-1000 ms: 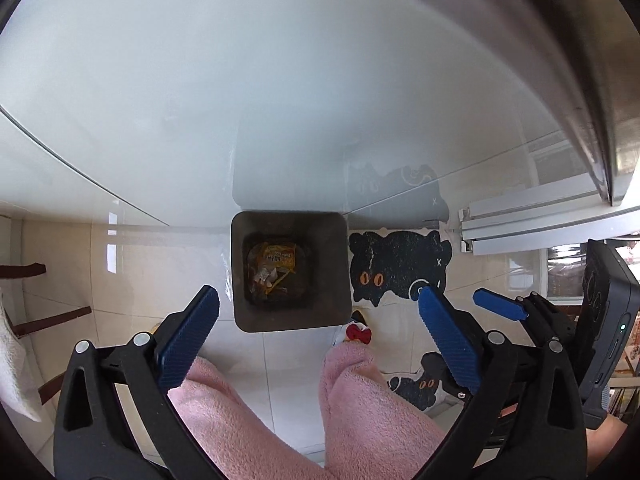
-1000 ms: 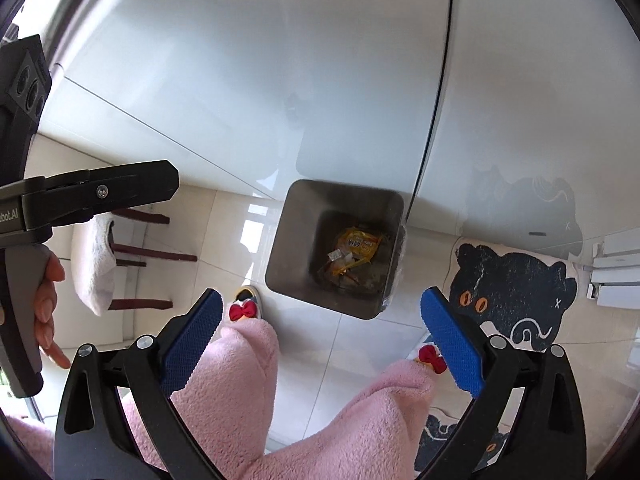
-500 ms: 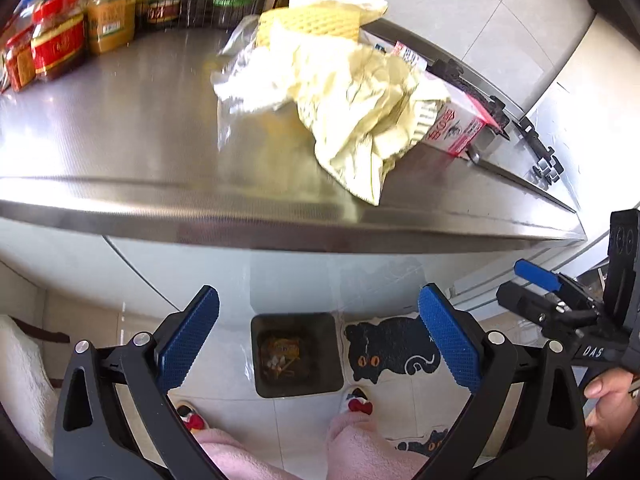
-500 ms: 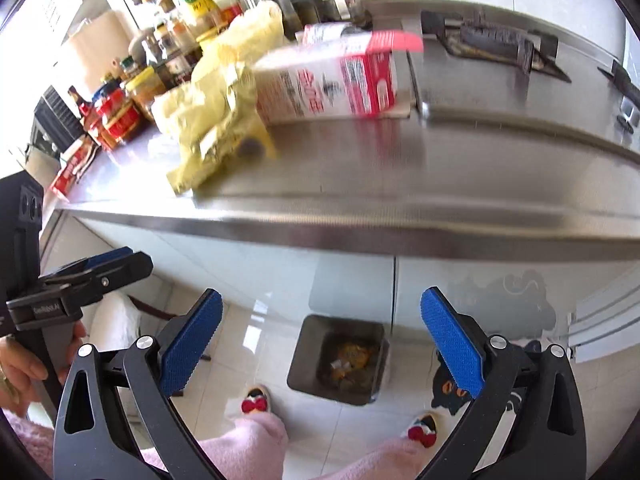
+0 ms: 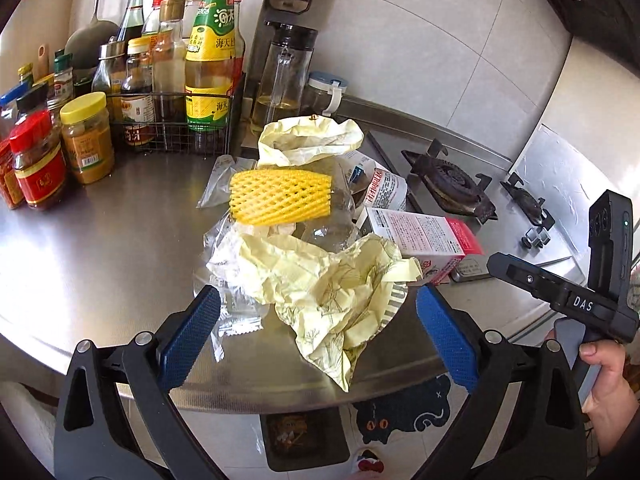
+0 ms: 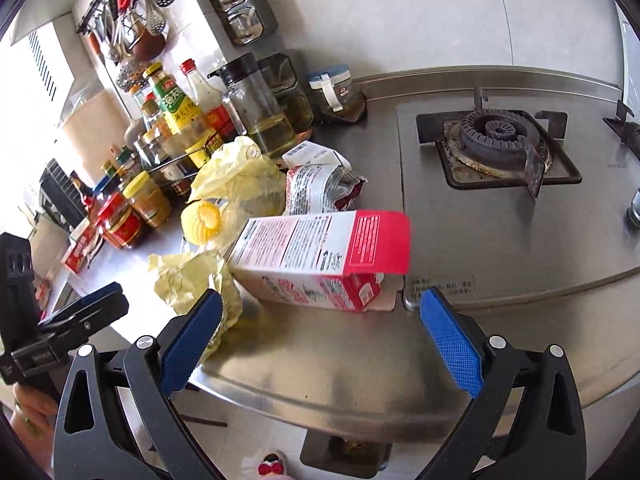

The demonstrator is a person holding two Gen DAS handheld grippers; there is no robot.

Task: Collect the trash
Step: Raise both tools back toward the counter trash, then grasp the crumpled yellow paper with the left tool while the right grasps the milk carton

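Much is left: on the steel desk [image 5: 100,240], left to centre frame, sit clear plastic [image 5: 224,300], crumpled yellow paper [image 5: 328,280] and a carton [image 6: 320,256]. Left claw [image 5: 316,336] and right claw [image 6: 320,336] both gape wide, empty. Only the right view shows the burner [image 6: 496,136] fully; the bin [image 5: 304,436] below holds some scraps.

Trash heap on the surface [image 5: 100,248]

Crumpled paper [image 5: 320,280] lies in front, foam net [image 5: 280,198] behind it, carton [image 6: 320,256] to its right, bottles [image 5: 208,60] at the back.
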